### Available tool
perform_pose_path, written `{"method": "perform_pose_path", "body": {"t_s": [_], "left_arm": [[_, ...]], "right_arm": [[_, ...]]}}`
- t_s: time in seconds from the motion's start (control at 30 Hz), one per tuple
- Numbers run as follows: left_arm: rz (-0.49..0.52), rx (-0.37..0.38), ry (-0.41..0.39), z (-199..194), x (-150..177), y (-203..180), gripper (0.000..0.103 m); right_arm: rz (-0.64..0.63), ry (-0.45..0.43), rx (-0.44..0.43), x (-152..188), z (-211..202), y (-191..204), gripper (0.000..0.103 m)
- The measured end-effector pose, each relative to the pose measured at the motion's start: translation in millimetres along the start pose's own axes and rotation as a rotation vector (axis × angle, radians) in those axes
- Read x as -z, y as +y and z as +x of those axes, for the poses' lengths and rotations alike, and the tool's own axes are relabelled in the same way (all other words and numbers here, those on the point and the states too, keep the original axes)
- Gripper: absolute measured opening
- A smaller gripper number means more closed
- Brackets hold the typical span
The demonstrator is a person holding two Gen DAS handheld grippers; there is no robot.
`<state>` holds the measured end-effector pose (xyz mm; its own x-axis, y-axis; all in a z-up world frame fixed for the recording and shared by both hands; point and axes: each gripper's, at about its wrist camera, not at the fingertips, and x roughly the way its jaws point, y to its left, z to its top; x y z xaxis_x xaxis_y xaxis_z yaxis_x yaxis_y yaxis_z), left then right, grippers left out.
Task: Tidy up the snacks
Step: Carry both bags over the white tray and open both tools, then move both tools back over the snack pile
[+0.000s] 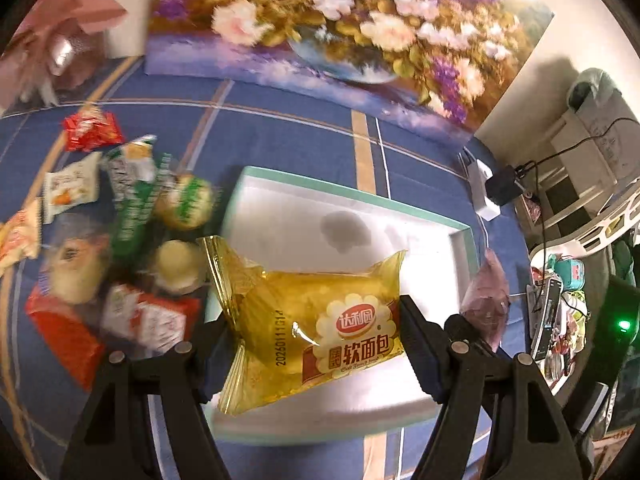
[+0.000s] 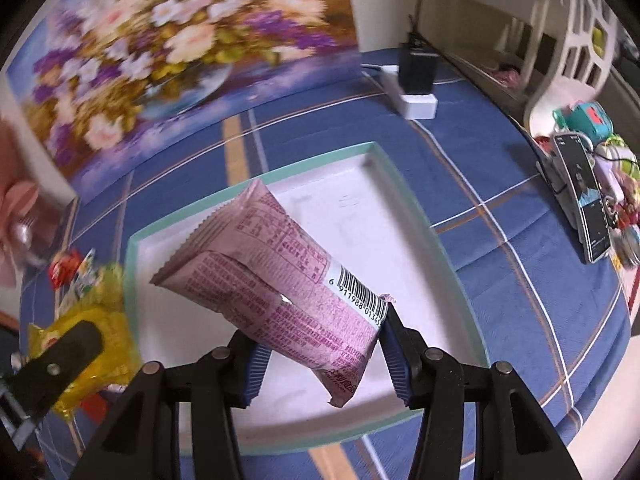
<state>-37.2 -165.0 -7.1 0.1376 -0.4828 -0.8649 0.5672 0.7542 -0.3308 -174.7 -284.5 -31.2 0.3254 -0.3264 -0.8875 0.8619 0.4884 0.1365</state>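
My left gripper [image 1: 316,344] is shut on a yellow soft-bread packet [image 1: 320,320], which hangs over the near part of a white box with a mint-green rim [image 1: 352,194]. In the right wrist view my right gripper [image 2: 320,356] is shut on a pink snack packet [image 2: 280,292] with a barcode, held above the same box [image 2: 420,216]. The pink packet [image 1: 486,300] shows at the right of the left wrist view. The left gripper with the yellow packet [image 2: 92,344] shows at the lower left of the right wrist view. The box's white floor looks bare.
A pile of loose snacks [image 1: 120,232] lies on the blue checked cloth left of the box. A flower painting [image 1: 340,20] leans at the back. A white power strip with a black adapter [image 2: 416,80] sits at the far right, and a phone [image 2: 584,196] stands beyond the table's right edge.
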Motion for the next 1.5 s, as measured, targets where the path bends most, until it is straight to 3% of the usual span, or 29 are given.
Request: {"method": "perform_pose_path", "body": {"t_s": [0.37,0.83,1.13,1.33,1.5], "left_arm": [[0.028,0.01,0.026,73.6,-20.1,-0.1,0.076],[0.062,0.001,0.018,59.7,-31.9,-8.4,0.08],[0.005,-0.106,-0.013,30.0,-37.0,12.1,0.086],[-0.034,-0.197,-0.023,21.8,-37.2,34.7,0.087],[-0.044,-0.305,-0.018,16.6,-40.6,56.5,0.088]], "right_arm": [[0.03,-0.006,0.046,-18.8,30.7,-16.2,0.054],[0.017,0.011,0.032,-25.2,32.7,-16.9,0.056],[-0.011,0.022,0.007,-24.0,23.9,-9.6,0.059],[-0.024,0.016,-0.009,-22.1,18.5,-4.2,0.075],[-0.016,0.007,-0.028,-20.4,16.7,-0.7,0.08]]}}
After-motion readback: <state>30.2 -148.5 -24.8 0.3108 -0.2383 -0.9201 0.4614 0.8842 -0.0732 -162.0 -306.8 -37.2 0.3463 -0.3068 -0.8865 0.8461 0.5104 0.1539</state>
